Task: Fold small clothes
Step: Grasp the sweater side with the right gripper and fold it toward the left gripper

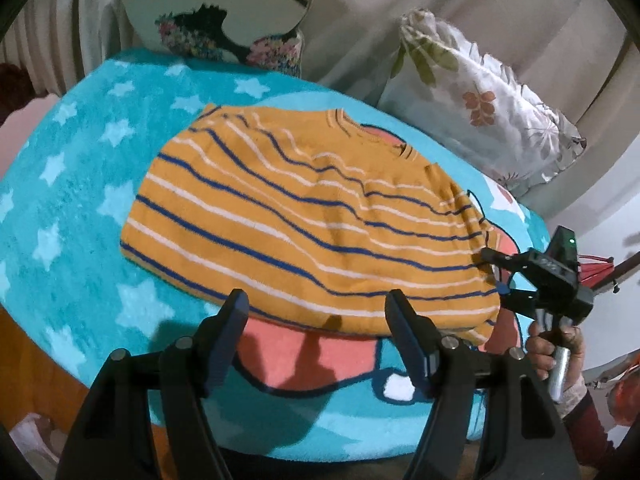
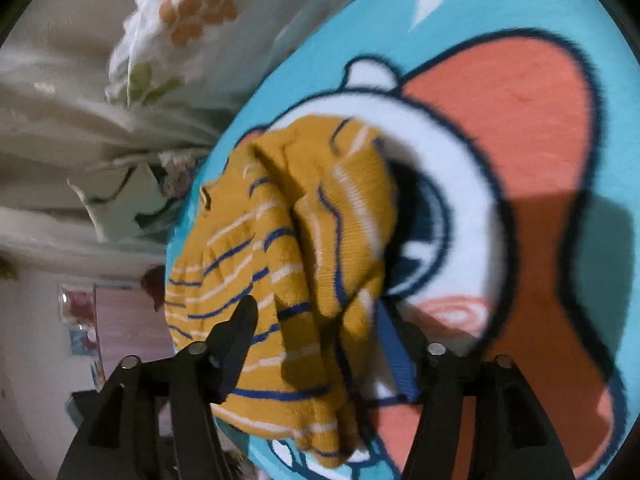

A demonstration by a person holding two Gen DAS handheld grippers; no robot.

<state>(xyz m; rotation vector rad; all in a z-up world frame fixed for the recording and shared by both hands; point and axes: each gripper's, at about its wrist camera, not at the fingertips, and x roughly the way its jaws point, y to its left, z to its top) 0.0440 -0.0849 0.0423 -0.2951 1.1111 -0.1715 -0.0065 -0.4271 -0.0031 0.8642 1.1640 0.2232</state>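
Note:
An orange sweater with blue and white stripes lies spread on a turquoise star-print blanket. My left gripper is open and empty, its fingertips just over the sweater's near edge. My right gripper is at the sweater's right edge, held by a hand. In the right wrist view the right gripper is open, with the bunched edge of the sweater lying between its fingers, and the jaws stand wide apart around the cloth.
A floral pillow lies at the back right and a cushion with a dark print at the back. The blanket has a large cartoon print. A wooden edge shows at the lower left.

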